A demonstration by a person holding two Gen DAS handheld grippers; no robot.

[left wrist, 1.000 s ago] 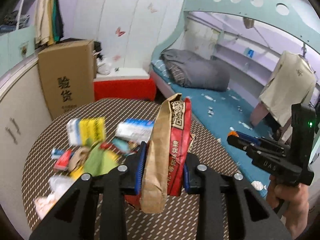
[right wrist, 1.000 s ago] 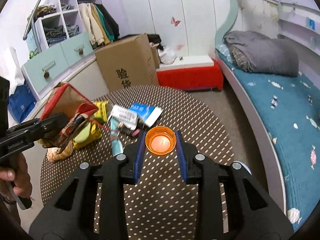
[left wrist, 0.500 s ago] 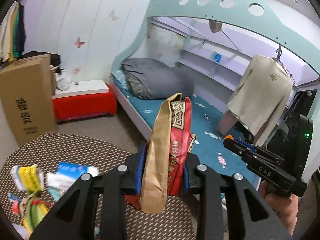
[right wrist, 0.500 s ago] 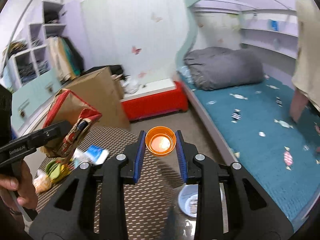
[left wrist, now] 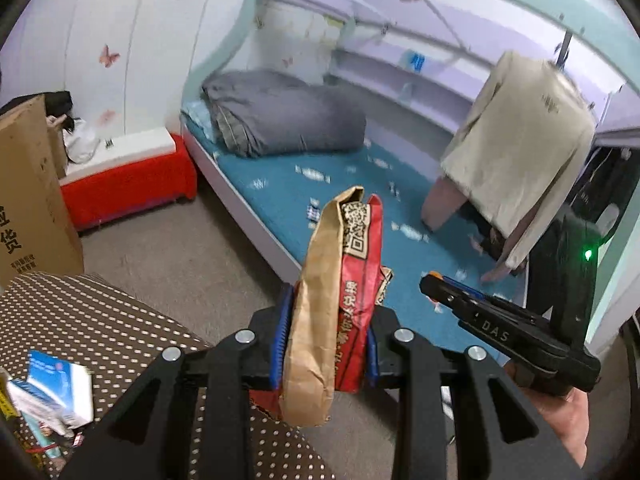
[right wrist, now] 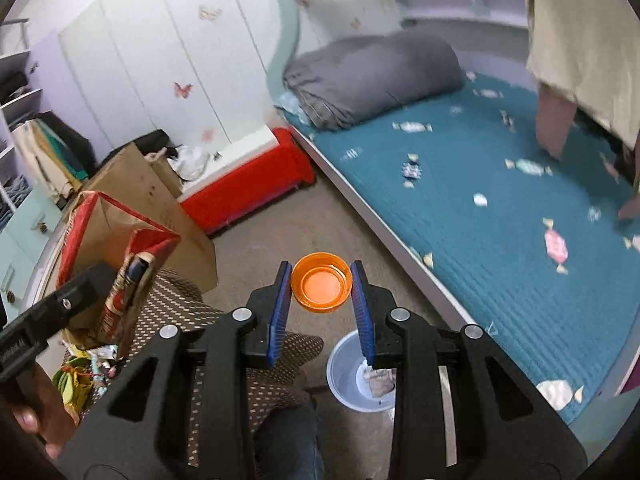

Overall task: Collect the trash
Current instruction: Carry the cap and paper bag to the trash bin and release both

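Risk lies at the drop: your right gripper (right wrist: 322,306) is clamped on the orange cap (right wrist: 321,287), above the floor and short of the white bin (right wrist: 352,376) near the bed. Release early and it rolls away. Your left gripper (left wrist: 326,344) pinches the paper bag (left wrist: 336,304); tilting could spill it.

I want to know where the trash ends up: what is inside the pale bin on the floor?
The bin holds a scrap of printed paper; the right tongs cover the rest.
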